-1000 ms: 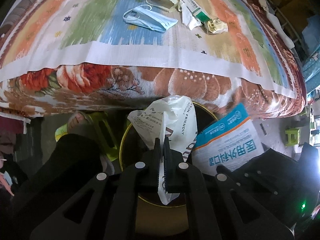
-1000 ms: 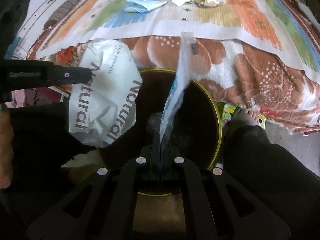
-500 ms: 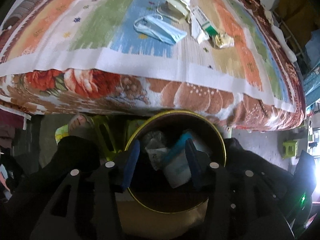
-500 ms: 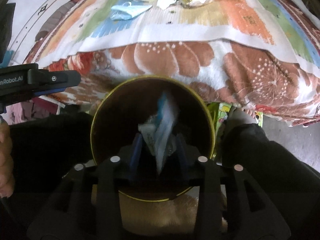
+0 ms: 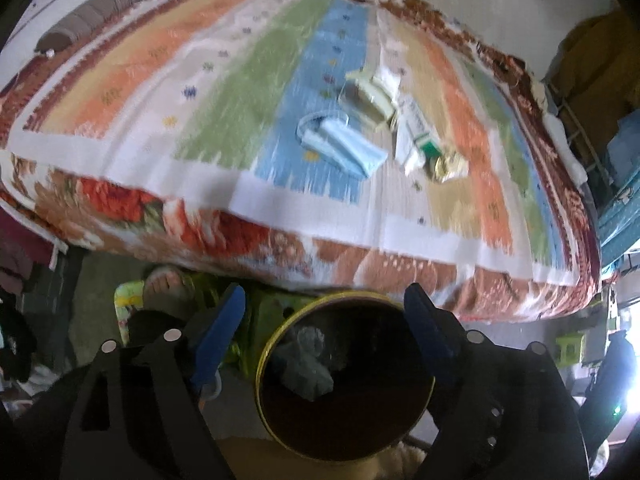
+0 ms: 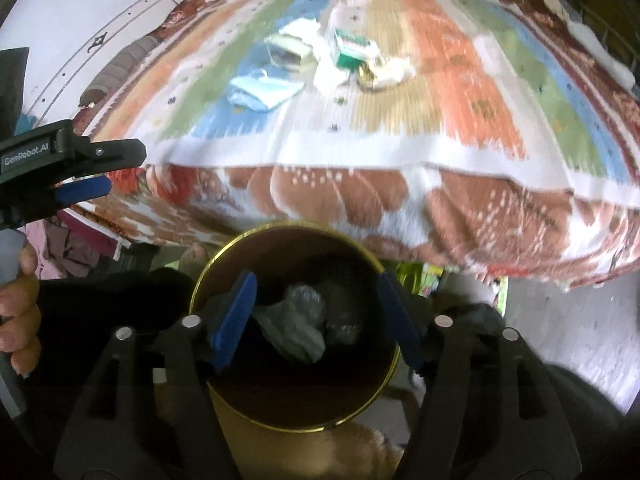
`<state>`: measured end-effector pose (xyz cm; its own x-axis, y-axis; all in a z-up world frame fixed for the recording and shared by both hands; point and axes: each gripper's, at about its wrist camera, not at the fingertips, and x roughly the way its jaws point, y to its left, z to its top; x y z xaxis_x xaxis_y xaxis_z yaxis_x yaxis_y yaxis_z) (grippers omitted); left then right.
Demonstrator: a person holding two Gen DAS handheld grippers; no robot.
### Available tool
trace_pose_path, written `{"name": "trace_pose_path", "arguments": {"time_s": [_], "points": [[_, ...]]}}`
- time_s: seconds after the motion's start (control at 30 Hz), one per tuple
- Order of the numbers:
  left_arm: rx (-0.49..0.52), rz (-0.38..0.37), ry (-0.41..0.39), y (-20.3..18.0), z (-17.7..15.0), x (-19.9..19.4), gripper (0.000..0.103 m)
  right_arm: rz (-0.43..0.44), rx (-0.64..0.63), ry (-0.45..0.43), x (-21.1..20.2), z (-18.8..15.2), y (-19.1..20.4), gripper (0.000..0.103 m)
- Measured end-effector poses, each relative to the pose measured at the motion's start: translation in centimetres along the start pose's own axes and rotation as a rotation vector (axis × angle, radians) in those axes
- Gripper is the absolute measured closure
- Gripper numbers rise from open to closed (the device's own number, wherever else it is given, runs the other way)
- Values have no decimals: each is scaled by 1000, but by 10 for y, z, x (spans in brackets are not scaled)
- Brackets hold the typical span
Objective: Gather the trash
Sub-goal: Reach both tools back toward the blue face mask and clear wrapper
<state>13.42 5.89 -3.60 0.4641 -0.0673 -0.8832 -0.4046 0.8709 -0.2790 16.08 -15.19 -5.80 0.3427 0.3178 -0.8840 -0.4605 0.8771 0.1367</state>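
Note:
A round bin with a gold rim [image 5: 267, 356] [image 6: 390, 276] stands on the floor below the bed edge, with crumpled trash [image 5: 308, 372] [image 6: 296, 328] inside. My left gripper [image 5: 320, 320] is open and empty above the bin; it also shows in the right wrist view [image 6: 100, 172]. My right gripper [image 6: 314, 304] is open and empty over the bin mouth. On the striped bedspread [image 5: 240, 80] lie a blue face mask [image 5: 344, 146] [image 6: 262, 88], a green and white box [image 5: 418, 136] [image 6: 350, 50], a gold wrapper [image 5: 450, 166] [image 6: 378, 72] and yellowish packaging [image 5: 370, 96].
The bed's floral side [image 6: 400, 200] hangs just behind the bin. A foot in a green sandal [image 5: 168, 284] rests on the floor at left. A green stool [image 5: 570, 342] and blue items [image 5: 624, 184] stand at the right.
Both grippers opened and dropped the white bag and the blue packet into the bin. Both have since risen and tilted up toward the bed, jaws spread wider.

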Motion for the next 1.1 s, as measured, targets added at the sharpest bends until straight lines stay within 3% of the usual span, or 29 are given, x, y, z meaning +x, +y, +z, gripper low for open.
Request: {"name": "trace_pose_path", "arguments": {"time_s": [0.07,0.23,0.5,0.67,0.87,1.1], "points": [[9,28,-72,-1,6,-10,6,-21,-27,-52,-10,10,1,28],[26,30,-115,2,23,-21,6,-44,-43,-107,-19,27,-1,10],[91,41,-95,-3,36,-18,6,-76,-59,-156,-22,51,-1,9],[52,-11,-53,2,48,-10,6,-40,-32,-147,-19,64,-7,9],[63,3,15,0,59,6,6,-47,-11,-140,-14,75,-13,9],[23,-41,19,2,72,19,6,-50,21,-133,-8,89,-21,9]]}}
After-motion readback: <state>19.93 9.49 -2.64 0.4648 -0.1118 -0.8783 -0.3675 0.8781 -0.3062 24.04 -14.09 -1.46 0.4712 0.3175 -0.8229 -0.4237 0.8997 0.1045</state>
